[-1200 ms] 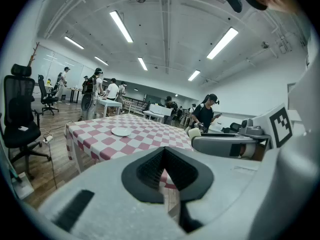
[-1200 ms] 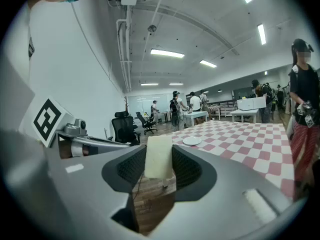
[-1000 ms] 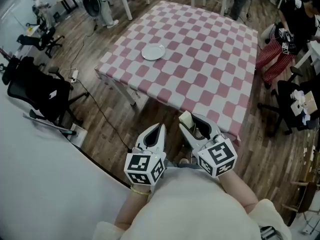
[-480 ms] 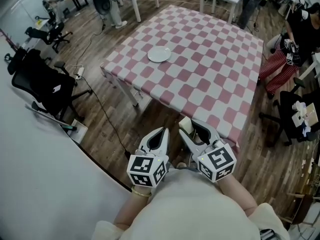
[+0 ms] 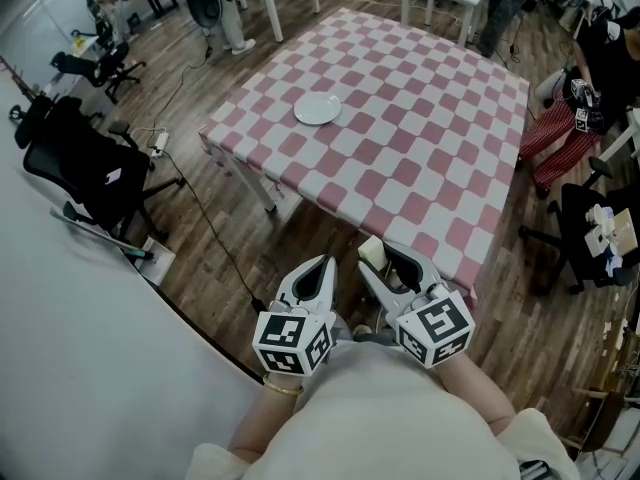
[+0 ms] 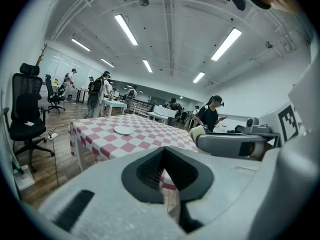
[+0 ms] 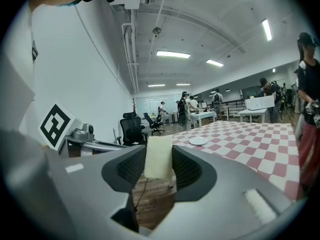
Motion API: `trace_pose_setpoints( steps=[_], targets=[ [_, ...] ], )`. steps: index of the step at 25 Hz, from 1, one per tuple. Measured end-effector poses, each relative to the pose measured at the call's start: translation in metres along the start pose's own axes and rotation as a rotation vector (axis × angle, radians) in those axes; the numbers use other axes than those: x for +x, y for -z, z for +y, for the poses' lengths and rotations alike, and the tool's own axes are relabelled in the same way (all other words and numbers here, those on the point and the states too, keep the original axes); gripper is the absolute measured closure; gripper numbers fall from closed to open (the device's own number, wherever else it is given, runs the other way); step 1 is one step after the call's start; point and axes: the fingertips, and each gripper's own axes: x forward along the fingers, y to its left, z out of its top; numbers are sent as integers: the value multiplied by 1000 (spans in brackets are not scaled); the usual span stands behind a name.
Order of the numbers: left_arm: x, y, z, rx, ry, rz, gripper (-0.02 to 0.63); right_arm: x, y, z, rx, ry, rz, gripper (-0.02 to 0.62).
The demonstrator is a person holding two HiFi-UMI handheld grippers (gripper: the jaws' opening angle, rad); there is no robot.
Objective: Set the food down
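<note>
My right gripper is shut on a pale yellow slab of food, held just short of the near edge of the pink-and-white checked table. In the right gripper view the food stands upright between the dark pads. A white plate lies on the table's far left part, and shows small in both gripper views as the plate and the plate. My left gripper is beside the right one, shut and holding nothing; its jaws meet at the tip.
A black office chair stands on the wood floor to the left, with a cable running from it. A seated person in red striped trousers and a dark chair are to the right of the table. White tables and standing people are beyond.
The head view shifted slightly, so the table sits a little further right and up in the frame. Both grippers keep the same pose, and the food stays held.
</note>
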Motion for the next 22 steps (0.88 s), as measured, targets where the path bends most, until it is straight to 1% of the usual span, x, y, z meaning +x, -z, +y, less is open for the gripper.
trace_pose_setpoints(
  steps=[5,10,15,22],
  targets=[
    [6,1,0,-8,1,8,606,4,0,-5,6,2,4,423],
    [16,-2,9,-13,-1,9,606,15,-4,-11,11,-2,-5,423],
    [31,-13,15,-4,17,10,606,26,-12,-25,25,18,-12,423],
    [49,-31,34,-3,22,1,606,51,-21,-37,24,31,-15,423]
  ],
)
